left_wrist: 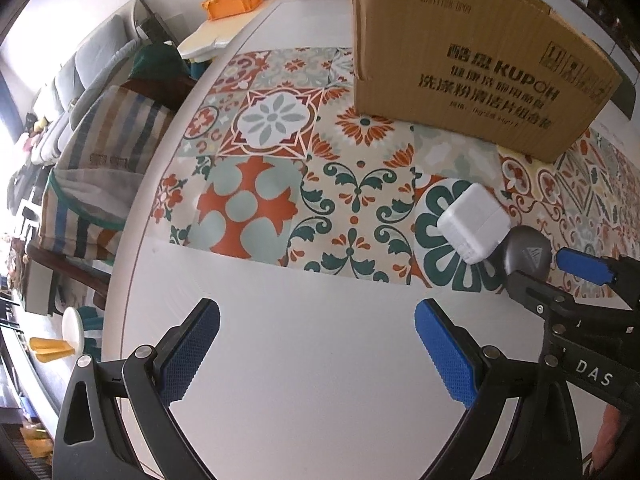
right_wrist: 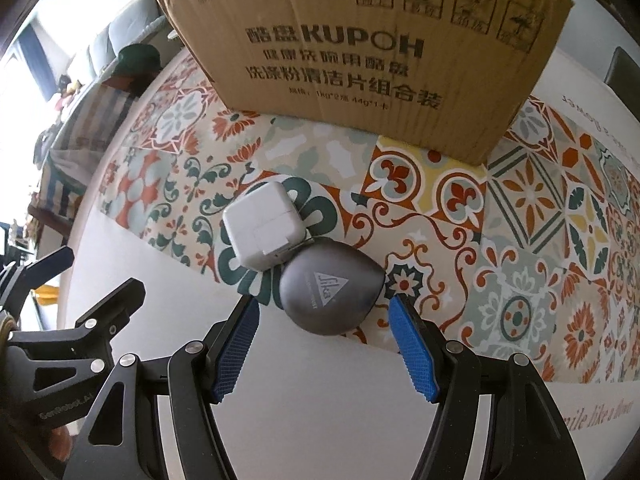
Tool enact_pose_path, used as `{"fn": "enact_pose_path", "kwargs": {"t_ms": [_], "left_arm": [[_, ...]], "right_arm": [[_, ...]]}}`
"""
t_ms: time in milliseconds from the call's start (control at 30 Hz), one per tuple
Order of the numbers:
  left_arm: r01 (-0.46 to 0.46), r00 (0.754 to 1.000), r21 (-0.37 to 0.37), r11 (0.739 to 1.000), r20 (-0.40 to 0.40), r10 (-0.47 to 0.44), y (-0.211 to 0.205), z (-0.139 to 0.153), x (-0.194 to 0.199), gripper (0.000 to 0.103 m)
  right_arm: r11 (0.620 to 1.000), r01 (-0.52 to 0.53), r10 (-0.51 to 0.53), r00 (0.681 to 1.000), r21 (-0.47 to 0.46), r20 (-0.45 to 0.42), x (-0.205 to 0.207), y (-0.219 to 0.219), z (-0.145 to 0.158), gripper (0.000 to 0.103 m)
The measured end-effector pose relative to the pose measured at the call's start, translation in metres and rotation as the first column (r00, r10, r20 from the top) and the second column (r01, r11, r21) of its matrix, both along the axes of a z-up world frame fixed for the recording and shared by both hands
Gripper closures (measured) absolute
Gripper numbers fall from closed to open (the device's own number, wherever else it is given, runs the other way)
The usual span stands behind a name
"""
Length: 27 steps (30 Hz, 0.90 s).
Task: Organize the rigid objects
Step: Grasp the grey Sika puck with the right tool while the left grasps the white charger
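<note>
Fingers [right_wrist: 412,354] of the right gripper [right_wrist: 323,344] spread wide, released, flanking a grey teardrop case [right_wrist: 330,294] on the desk [right_wrist: 320,400]. Touching it lies a white charger [right_wrist: 262,228]; behind stands a cardboard box [right_wrist: 360,60]. Left gripper [left_wrist: 316,354] is released over bare desk.

left gripper [left_wrist: 318,350]: black plastic arms, silver round bolts at the joints, blue pads with a fine diamond grid | right gripper [right_wrist: 324,346]: same black frame, silver bolts, blue ribbed pads | markings: white "DAS" on the right gripper's black body, pale lettering on the left gripper's body
</note>
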<state>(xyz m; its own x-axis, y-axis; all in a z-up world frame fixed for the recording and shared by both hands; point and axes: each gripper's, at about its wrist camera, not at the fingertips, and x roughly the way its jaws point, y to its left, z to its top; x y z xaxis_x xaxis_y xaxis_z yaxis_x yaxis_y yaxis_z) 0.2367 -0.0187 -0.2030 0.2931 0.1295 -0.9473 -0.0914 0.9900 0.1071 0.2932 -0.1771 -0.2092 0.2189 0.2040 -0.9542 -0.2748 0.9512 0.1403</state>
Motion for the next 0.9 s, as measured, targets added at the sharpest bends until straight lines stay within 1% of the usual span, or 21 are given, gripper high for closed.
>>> {"fn": "enact_pose_path", "kwargs": {"t_ms": [367,433,533,733,900], "left_arm": [[-0.007,1.000,0.006,1.000,-0.017,0.007,0.002,-0.010,0.004,0.003],[-0.007,1.000,0.006,1.000,-0.018,0.007,0.002,-0.010,0.005,0.003],[0.001,1.000,0.008,1.000,-0.019,-0.001,0.002,-0.011,0.006,0.003],[0.023,1.000,0.007,1.000,-0.019,-0.023,-0.001,-0.012,0.008,0.003],[0.059,0.998,0.003,0.998,-0.011,-0.059,-0.005,-0.011,0.010,0.003]], "right_arm": [[1.000,-0.015,0.014,1.000,-0.025,-0.016,0.011,0.008,-0.019,0.036],[1.000,-0.012,0.012,1.000,-0.026,-0.018,0.012,0.008,-0.021,0.038],[0.999,-0.008,0.007,1.000,-0.032,-0.020,0.014,0.011,-0.024,0.041],[1.000,0.000,0.000,1.000,-0.027,-0.006,0.015,0.012,-0.025,0.043],[1.000,0.028,-0.028,1.000,-0.012,0.005,0.013,0.005,-0.023,0.044]]}}
